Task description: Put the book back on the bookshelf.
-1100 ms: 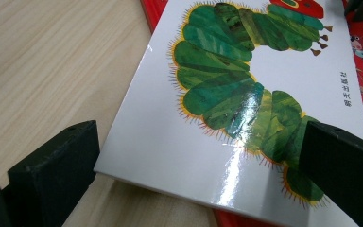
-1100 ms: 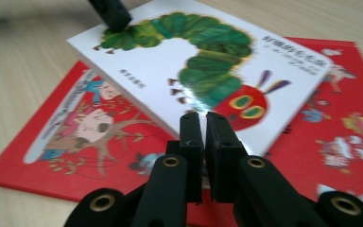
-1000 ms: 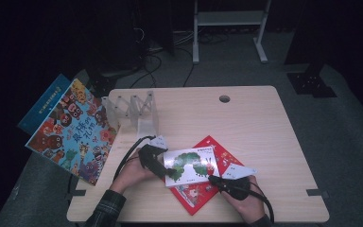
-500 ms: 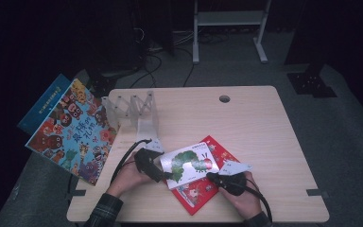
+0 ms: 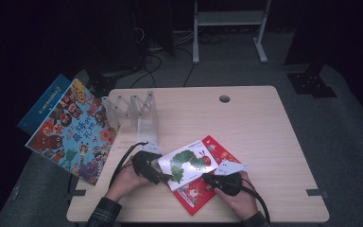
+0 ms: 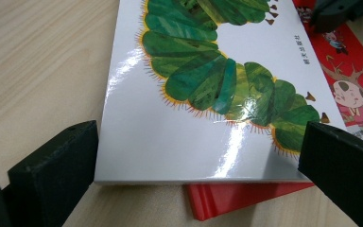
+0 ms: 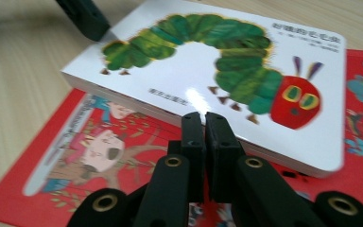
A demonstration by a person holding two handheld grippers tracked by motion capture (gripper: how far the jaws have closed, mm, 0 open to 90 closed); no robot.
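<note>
A white board book with a green caterpillar (image 5: pixel 189 161) (image 6: pixel 203 75) (image 7: pixel 227 61) lies askew on a flat red picture book (image 5: pixel 203 195) (image 6: pixel 354 99) (image 7: pixel 94 156) near the table's front edge. My left gripper (image 5: pixel 165 178) (image 6: pixel 201 146) stands open at the white book's left end, its two jaws wide apart with the book's near edge just beyond them. My right gripper (image 5: pixel 204 178) (image 7: pixel 203 118) is shut with nothing between its pads. Its tips rest over the red book and touch the white book's side edge.
A large colourful picture book (image 5: pixel 71 128) leans out over the table's left edge. A clear plastic book rack (image 5: pixel 133 111) stands behind my left hand. The wooden table (image 5: pixel 264 127) has a cable hole (image 5: pixel 224 99) at the back.
The white book has turned a little on the red one. Both hands have stayed almost in place.
</note>
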